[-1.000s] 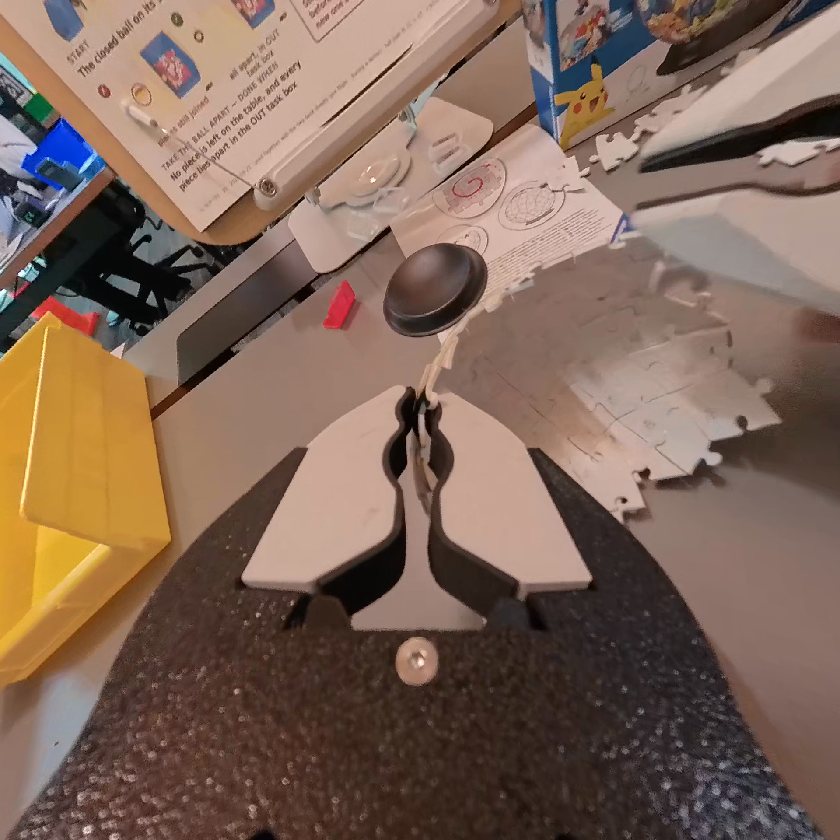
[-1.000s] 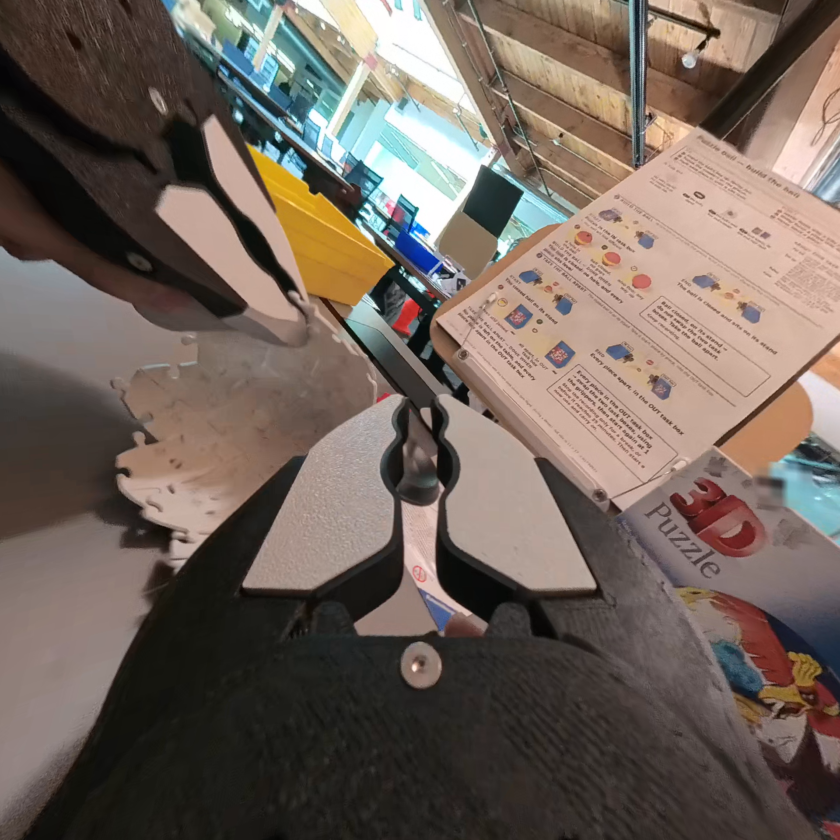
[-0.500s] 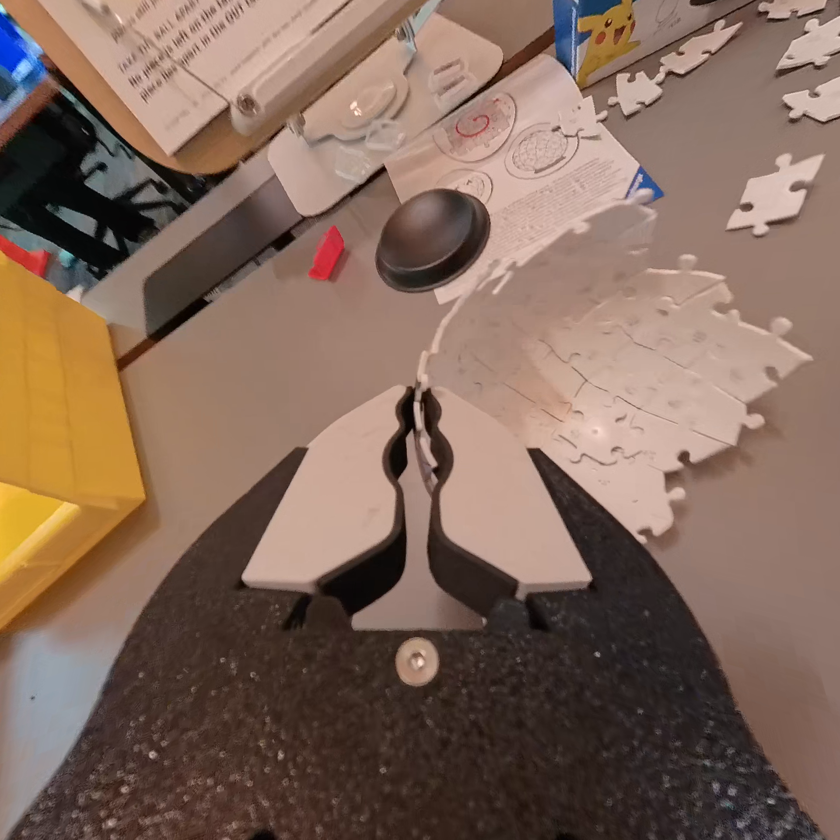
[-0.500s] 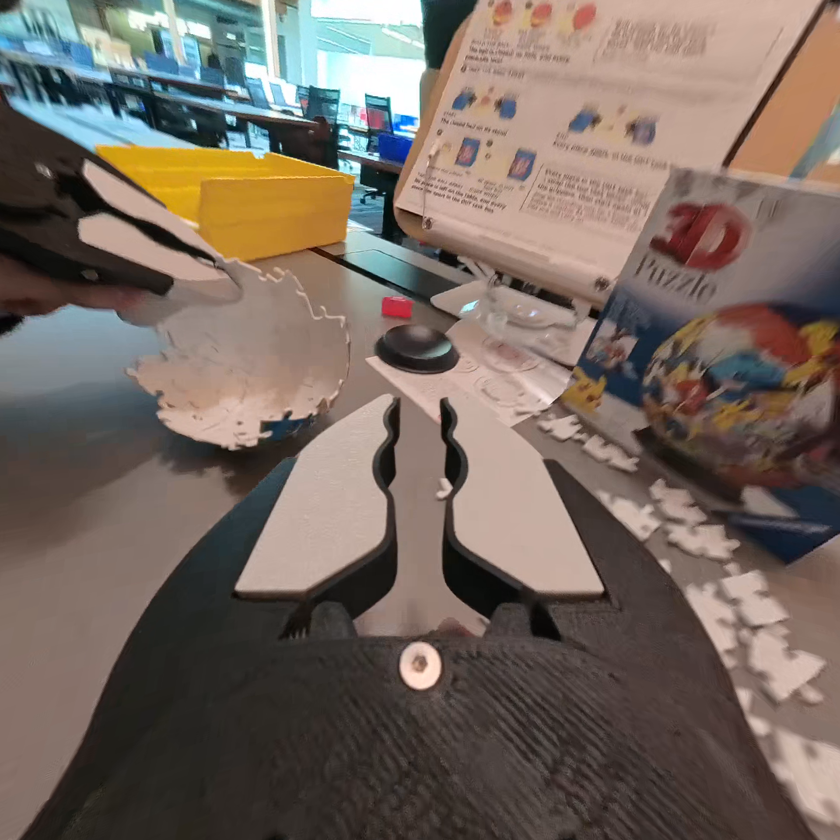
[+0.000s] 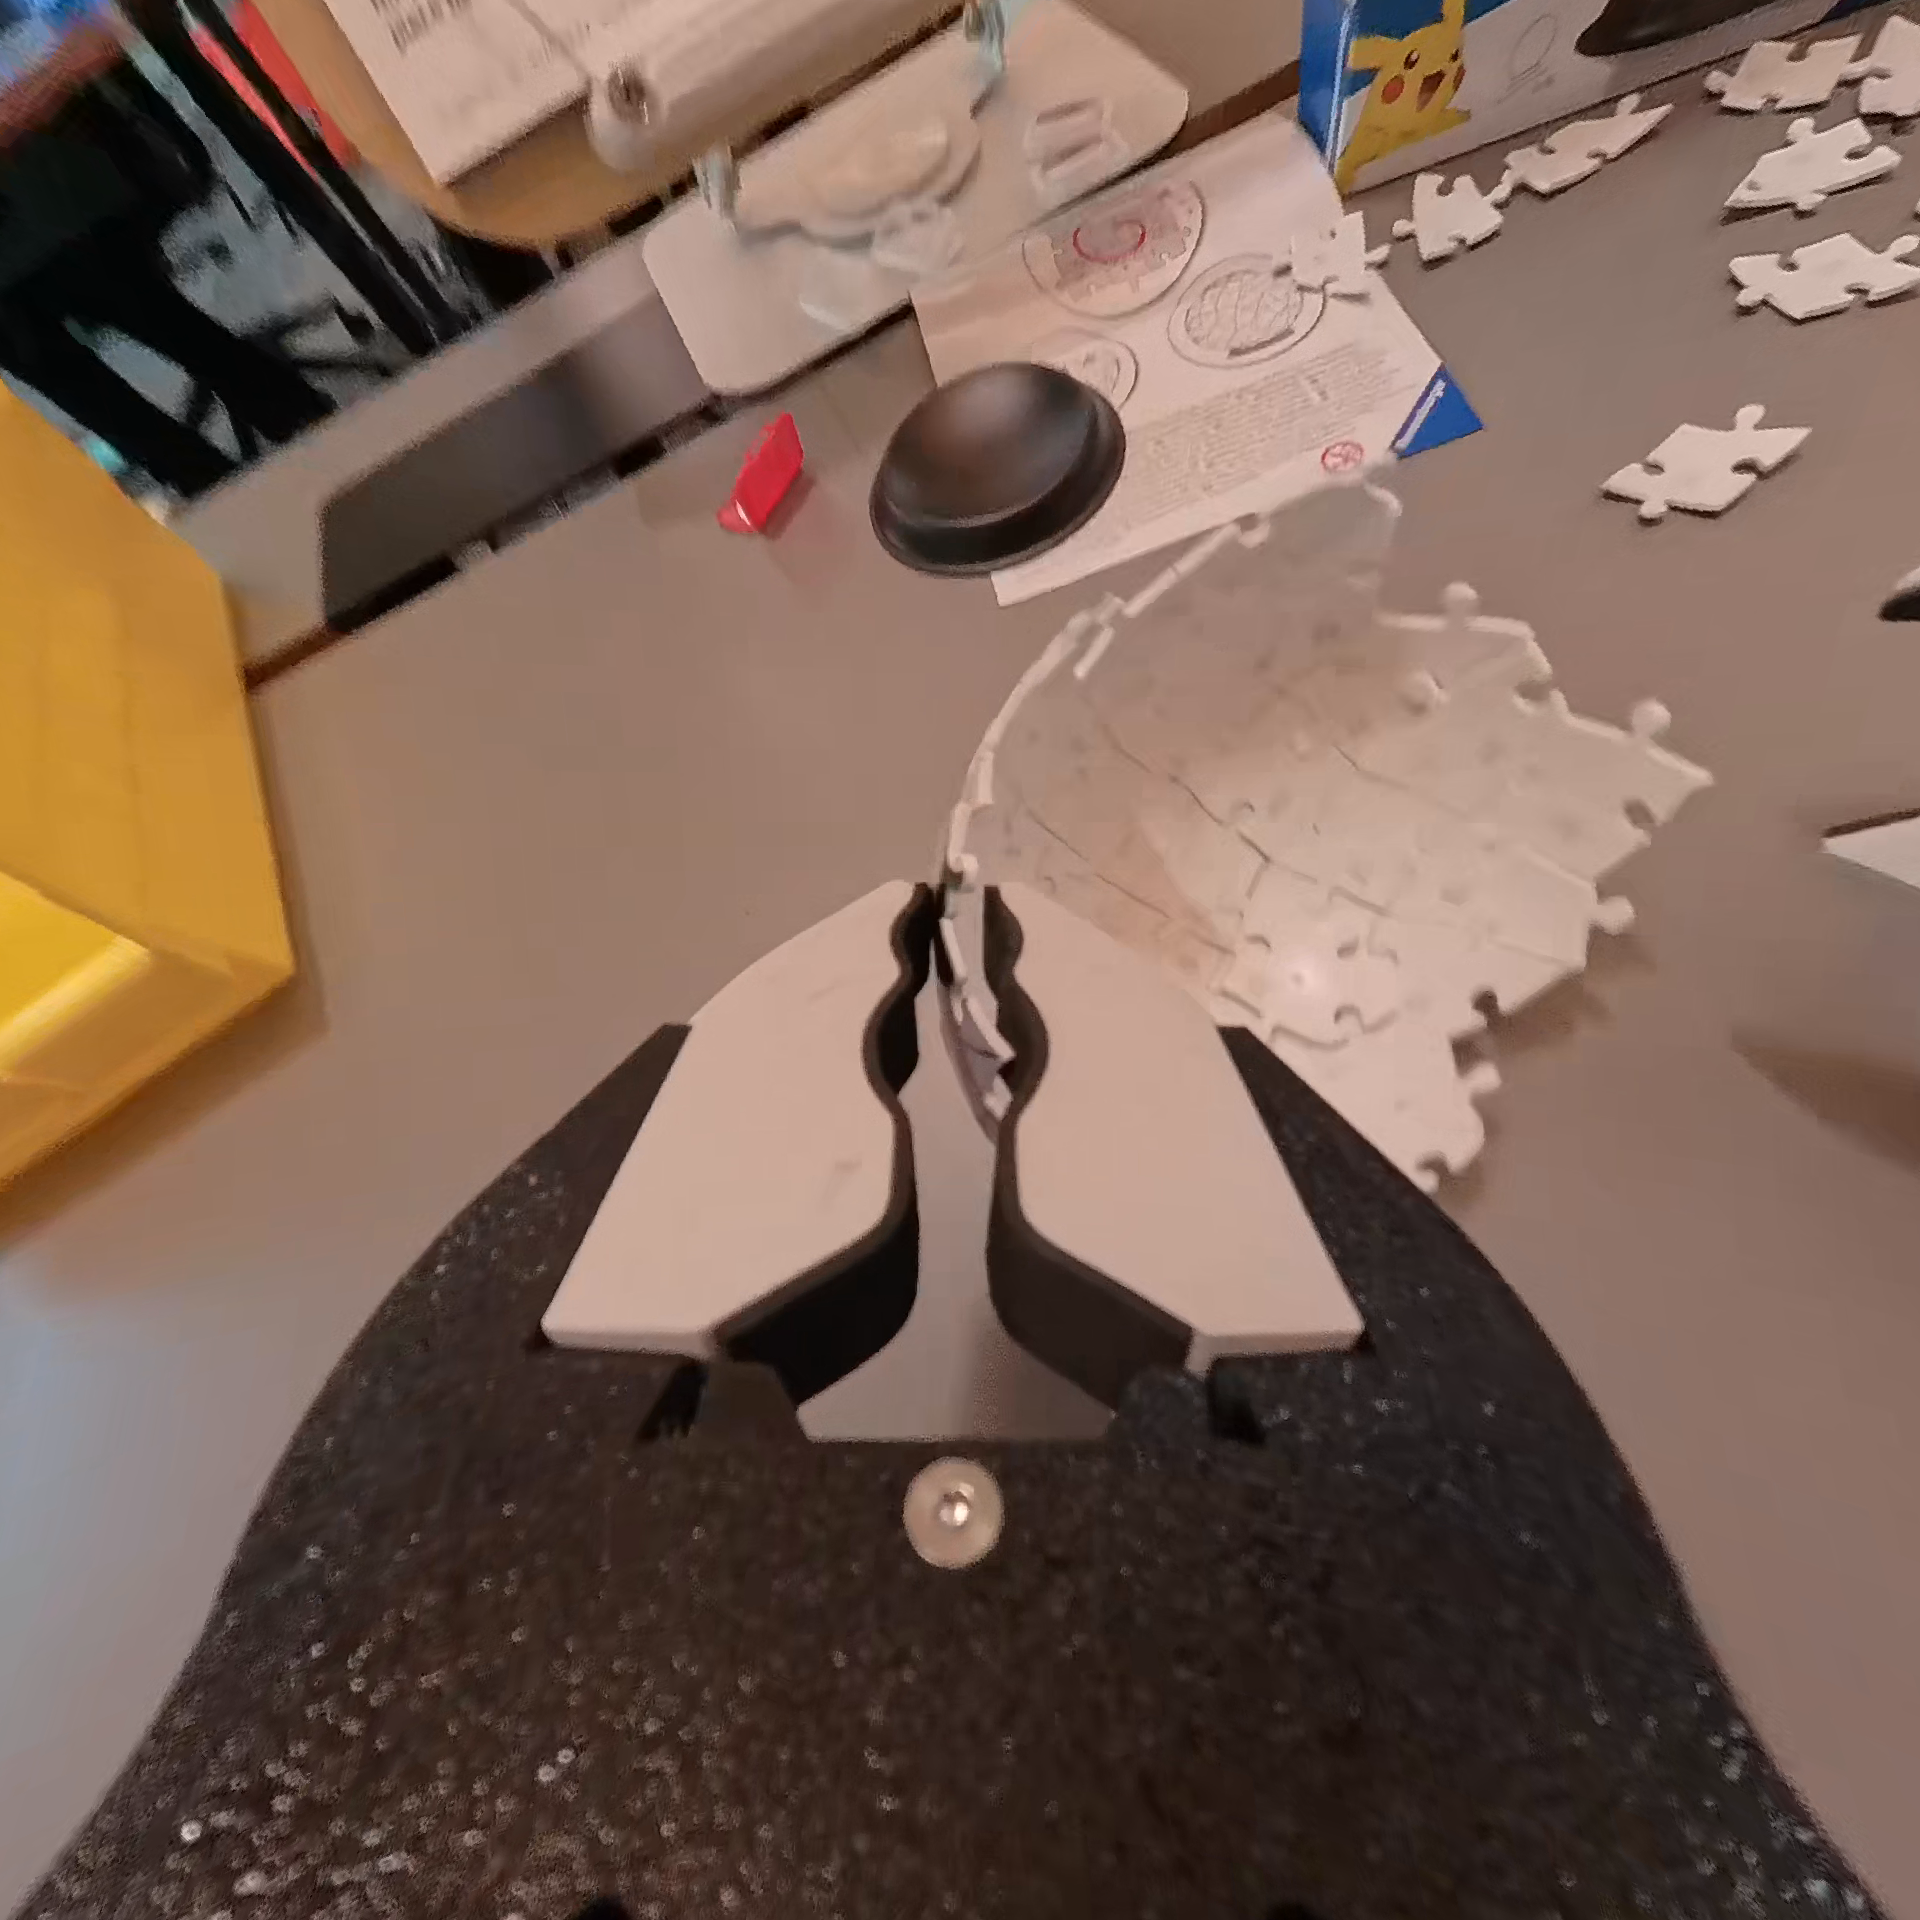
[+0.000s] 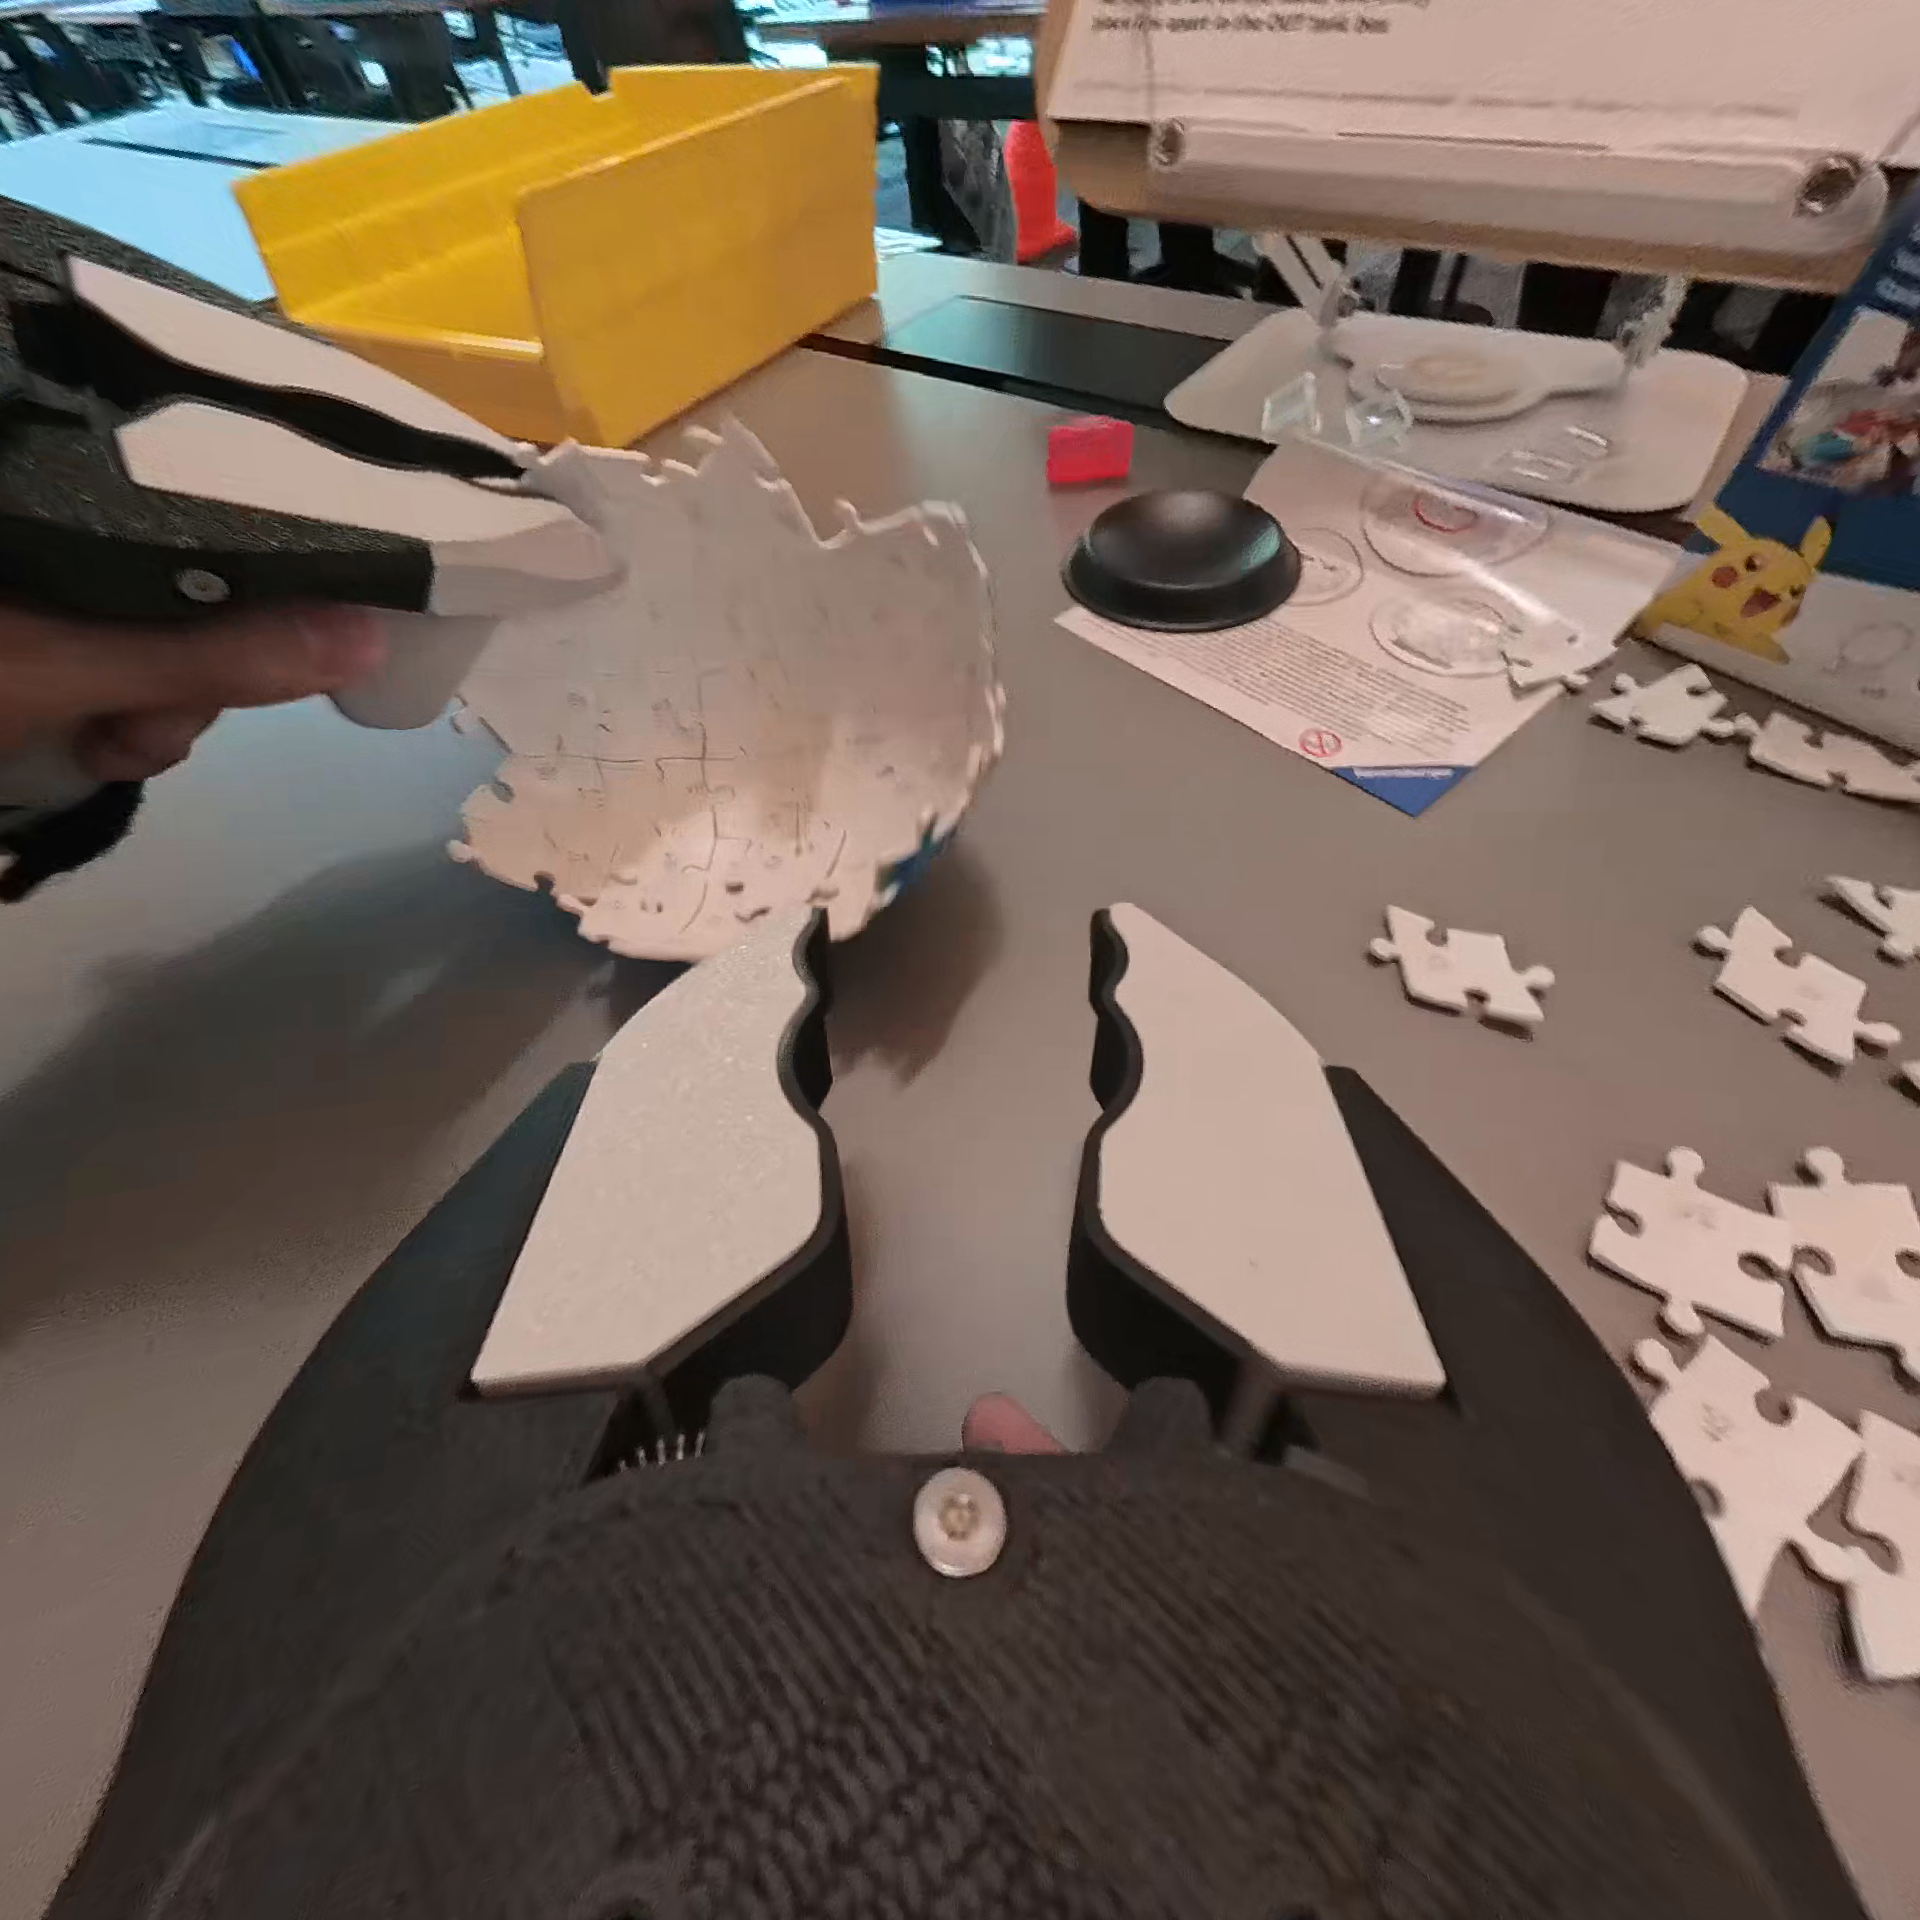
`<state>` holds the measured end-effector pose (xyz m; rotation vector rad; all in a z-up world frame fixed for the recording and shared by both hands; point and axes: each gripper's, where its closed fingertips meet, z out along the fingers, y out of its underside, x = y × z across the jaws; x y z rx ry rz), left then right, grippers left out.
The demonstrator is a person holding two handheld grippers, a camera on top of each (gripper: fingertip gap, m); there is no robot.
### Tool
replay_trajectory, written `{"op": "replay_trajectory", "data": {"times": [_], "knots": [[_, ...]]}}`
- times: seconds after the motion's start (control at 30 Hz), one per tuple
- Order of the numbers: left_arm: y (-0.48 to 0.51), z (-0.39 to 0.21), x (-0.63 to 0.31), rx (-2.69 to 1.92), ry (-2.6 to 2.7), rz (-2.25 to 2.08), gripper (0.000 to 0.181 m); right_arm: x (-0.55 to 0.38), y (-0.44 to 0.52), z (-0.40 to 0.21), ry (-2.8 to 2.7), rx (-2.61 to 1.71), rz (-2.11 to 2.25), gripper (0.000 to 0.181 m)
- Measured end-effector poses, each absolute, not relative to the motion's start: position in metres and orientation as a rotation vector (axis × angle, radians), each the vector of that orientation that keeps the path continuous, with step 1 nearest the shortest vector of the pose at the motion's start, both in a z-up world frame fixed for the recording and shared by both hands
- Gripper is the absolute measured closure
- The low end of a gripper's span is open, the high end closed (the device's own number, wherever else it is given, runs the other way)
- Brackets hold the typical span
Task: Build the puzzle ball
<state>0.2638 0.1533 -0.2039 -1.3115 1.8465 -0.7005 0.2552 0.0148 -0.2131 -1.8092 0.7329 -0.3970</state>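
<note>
On the grey desk [image 6: 1195, 883], just ahead and to the left of my right claw [image 6: 956, 966], sits the half-built puzzle ball shell [image 6: 748, 727], a white bowl of joined pieces with its hollow facing up and toward me and a sliver of blue printed outside showing at its base. My left claw [image 5: 951, 914] is clenched on the shell's jagged rim, pinching the thin wall edge-on, so in the left wrist view the shell curves away to the right of the fingers. My right claw is released, its jaws spread wide with only bare desk between them.

What the next move turns on, as I judge it, is this: the loose puzzle pieces [image 6: 1465, 966] lie to the right of my right claw, scattered flat on the desk, while the shell lies to its left. So the right claw is the nearer one to the supply, and the left is already busy steadying the work. The nearest single piece lies flat, long axis running roughly left to right across my view; a flat piece gives little edge to pinch.

Beyond the shell stand the black round stand [image 6: 1179, 561] on the instruction leaflet [image 6: 1351, 675], a small red block [image 6: 1089, 449], the yellow bin [image 6: 582, 239] and the puzzle box [image 6: 1808, 499].
</note>
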Motion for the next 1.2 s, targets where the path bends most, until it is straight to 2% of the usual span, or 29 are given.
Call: {"op": "replay_trajectory", "data": {"times": [0.13,0.23,0.3,0.37,0.5,0.7,0.8,1.0,1.2], "knots": [[0.144,-0.194,0.261,-1.1,1.821,-0.687,0.178,0.233,0.034,-0.188,0.389,-1.829,-0.599,0.15],[0.135,-0.186,0.257,-0.953,1.756,-0.713,0.178,0.204,0.048,-0.198,0.19,-1.927,-0.602,0.16],[0.125,-0.177,0.253,-0.793,1.692,-0.749,0.178,0.205,0.04,-0.196,0.219,-1.883,-0.742,0.175],[0.116,-0.171,0.248,-0.613,1.644,-0.727,0.178,0.224,0.016,-0.193,0.36,-1.831,-0.907,0.171],[0.106,-0.166,0.243,-0.416,1.568,-0.715,0.177,0.237,0.002,-0.168,0.384,-1.635,-0.827,0.157],[0.099,-0.159,0.248,-0.294,1.535,-0.794,0.178,0.252,0.02,-0.174,0.284,-1.677,-0.668,0.134],[0.094,-0.158,0.253,-0.218,1.534,-0.804,0.178,0.262,0.031,-0.189,0.216,-1.743,-0.667,0.13],[0.088,-0.15,0.257,-0.093,1.472,-0.795,0.178,0.282,0.034,-0.192,0.165,-1.787,-0.795,0.139],[0.083,-0.147,0.262,-0.029,1.398,-0.788,0.178,0.293,0.036,-0.186,0.098,-1.748,-0.953,0.158]]}}
